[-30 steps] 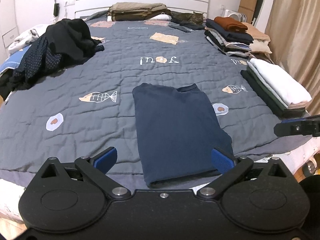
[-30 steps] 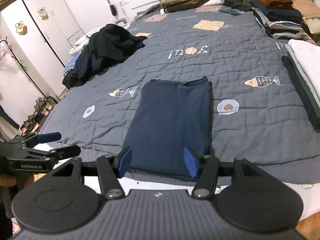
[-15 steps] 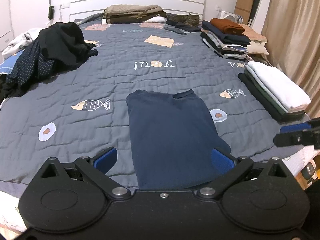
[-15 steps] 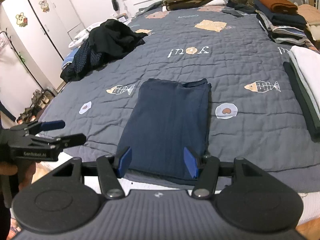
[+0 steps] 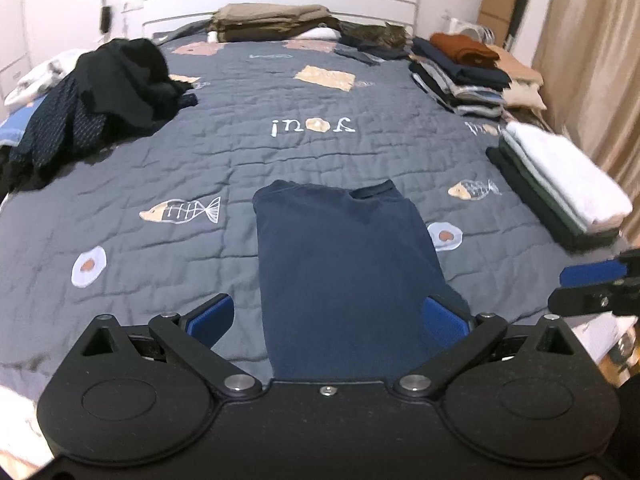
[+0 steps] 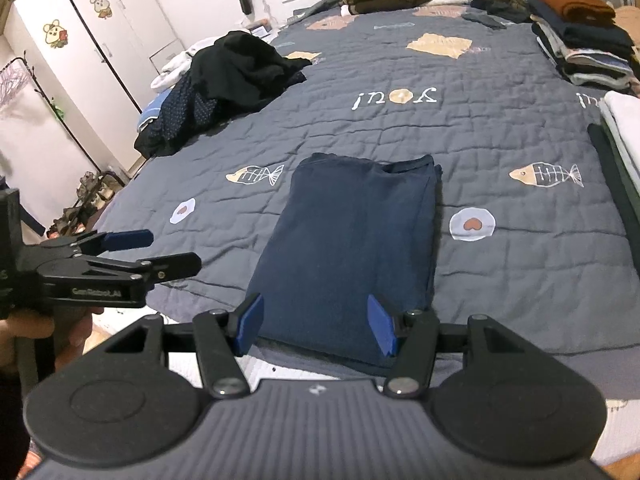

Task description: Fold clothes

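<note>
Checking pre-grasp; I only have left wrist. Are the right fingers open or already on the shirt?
Observer: The right gripper is open and holds nothing. In its own view the fingers frame the near hem of the navy shirt.
Operator: Near hem's hidden in my view. Flat?
Observer: Flat, with a lower layer peeking out underneath, close to the near edge of the quilt.
Operator: Left side touching cloth?
Observer: No. The left gripper is open, off to the shirt's left.
</note>
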`<state>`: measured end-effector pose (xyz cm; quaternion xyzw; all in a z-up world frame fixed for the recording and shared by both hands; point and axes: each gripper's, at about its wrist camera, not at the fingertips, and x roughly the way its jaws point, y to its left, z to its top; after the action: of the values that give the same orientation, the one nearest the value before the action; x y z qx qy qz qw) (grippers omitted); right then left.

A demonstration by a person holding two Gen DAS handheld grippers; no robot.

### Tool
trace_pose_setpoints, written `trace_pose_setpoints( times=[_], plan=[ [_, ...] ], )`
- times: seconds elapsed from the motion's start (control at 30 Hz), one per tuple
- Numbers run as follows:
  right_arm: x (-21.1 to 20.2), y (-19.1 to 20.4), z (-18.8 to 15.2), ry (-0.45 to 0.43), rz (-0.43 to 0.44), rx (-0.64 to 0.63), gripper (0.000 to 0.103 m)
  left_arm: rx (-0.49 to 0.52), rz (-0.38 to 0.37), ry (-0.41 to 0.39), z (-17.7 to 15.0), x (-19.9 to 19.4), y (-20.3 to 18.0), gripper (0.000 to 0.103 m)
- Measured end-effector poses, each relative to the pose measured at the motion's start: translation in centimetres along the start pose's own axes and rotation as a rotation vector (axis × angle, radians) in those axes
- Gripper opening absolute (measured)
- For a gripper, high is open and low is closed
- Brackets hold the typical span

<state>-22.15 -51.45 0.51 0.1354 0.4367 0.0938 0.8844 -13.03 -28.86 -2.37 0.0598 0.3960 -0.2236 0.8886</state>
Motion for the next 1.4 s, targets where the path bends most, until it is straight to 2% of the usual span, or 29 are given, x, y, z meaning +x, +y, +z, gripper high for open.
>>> trace_pose_setpoints(
  times=[0.6,1.2,1.4],
  plan=[
    [4.7,-1.8,0.9,0.049,0.012,0.064,0.057,0.001,-0.038,0.047,1.8,5.3,2.1,0.102],
    [7.0,-3.5,1.6,0.063,-0.011,0.112,0.057,-0.001,-0.084,0.07,2.8,9.1,2.9,0.102],
    [6.8,-4.2,2.5,0.039,-0.01,0.128,0.057,0.024,-0.092,0.073,3.5,9.8,2.8,0.102]
  ],
)
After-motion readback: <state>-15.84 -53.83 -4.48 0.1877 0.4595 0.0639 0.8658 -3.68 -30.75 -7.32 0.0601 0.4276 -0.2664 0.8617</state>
